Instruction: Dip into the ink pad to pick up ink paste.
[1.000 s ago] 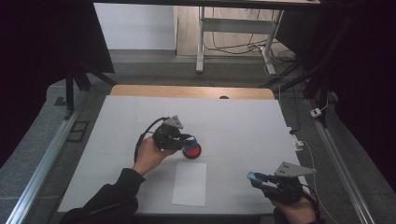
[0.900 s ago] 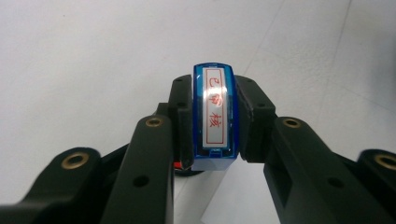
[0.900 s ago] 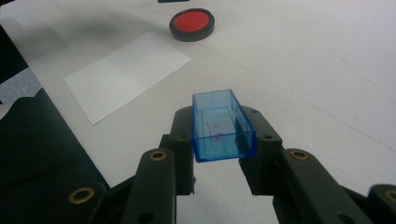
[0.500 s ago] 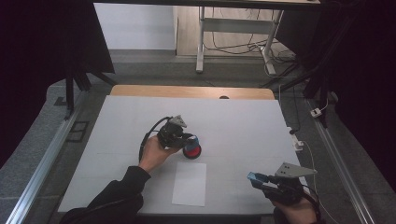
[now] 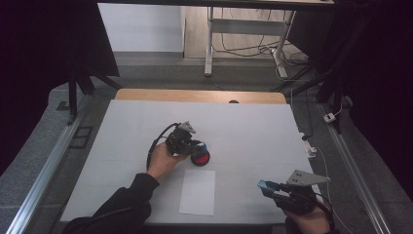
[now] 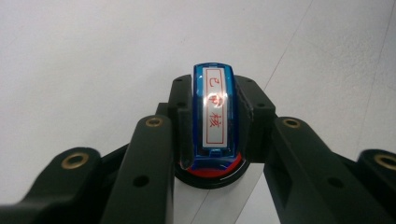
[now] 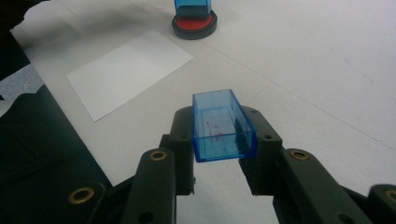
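Observation:
My left gripper (image 5: 195, 146) (image 6: 214, 116) is shut on a blue stamp (image 6: 214, 109) with red characters on its white label. The stamp's foot rests in a round red ink pad (image 5: 200, 158) (image 6: 212, 171) with a black rim, near the table's middle. My right gripper (image 5: 267, 186) (image 7: 223, 135) is shut on the stamp's clear blue cap (image 7: 222, 125) (image 5: 263, 185), held above the table at the front right. A white sheet of paper (image 5: 198, 191) (image 7: 128, 70) lies flat between the two grippers. In the right gripper view the ink pad (image 7: 194, 23) with the stamp on it sits at the far top.
The white table (image 5: 253, 126) has a wooden strip (image 5: 199, 96) along its far edge. Metal rails (image 5: 46, 170) run down both sides. A small white plug and cable (image 5: 311, 148) lie at the right edge. A dark sleeve (image 7: 42, 154) sits at the lower left of the right gripper view.
My left gripper has moved slightly right and down with the stamp onto the ink pad. The right gripper has stayed still.

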The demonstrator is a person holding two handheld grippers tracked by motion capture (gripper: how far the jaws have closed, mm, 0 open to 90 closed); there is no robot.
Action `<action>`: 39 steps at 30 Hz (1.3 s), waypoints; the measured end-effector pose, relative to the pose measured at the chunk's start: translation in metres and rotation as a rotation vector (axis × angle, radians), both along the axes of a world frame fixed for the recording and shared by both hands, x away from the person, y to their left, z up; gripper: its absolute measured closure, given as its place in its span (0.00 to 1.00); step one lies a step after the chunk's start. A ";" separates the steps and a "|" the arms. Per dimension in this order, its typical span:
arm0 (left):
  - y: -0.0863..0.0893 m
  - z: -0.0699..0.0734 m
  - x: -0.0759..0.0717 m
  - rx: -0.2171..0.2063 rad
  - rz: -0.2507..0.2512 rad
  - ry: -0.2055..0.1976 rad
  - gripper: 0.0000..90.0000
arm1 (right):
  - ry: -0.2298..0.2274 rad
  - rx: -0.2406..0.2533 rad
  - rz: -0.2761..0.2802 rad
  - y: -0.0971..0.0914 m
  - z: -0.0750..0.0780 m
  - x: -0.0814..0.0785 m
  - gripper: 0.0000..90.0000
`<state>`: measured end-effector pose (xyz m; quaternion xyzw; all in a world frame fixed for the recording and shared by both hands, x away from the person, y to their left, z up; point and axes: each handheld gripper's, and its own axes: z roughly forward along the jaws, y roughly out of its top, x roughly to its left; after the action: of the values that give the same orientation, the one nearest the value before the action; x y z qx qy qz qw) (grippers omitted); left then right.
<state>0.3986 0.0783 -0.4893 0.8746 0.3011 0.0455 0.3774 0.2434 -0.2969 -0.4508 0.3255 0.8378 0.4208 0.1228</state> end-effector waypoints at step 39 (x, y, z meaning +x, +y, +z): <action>-0.018 0.000 -0.017 0.119 0.017 -0.111 0.79 | 0.005 -0.012 0.005 0.002 -0.001 0.000 0.76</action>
<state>0.3812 0.0607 -0.4889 0.8890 0.2840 0.1149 0.3402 0.2435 -0.2954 -0.4514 0.3235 0.8415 0.4154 0.1216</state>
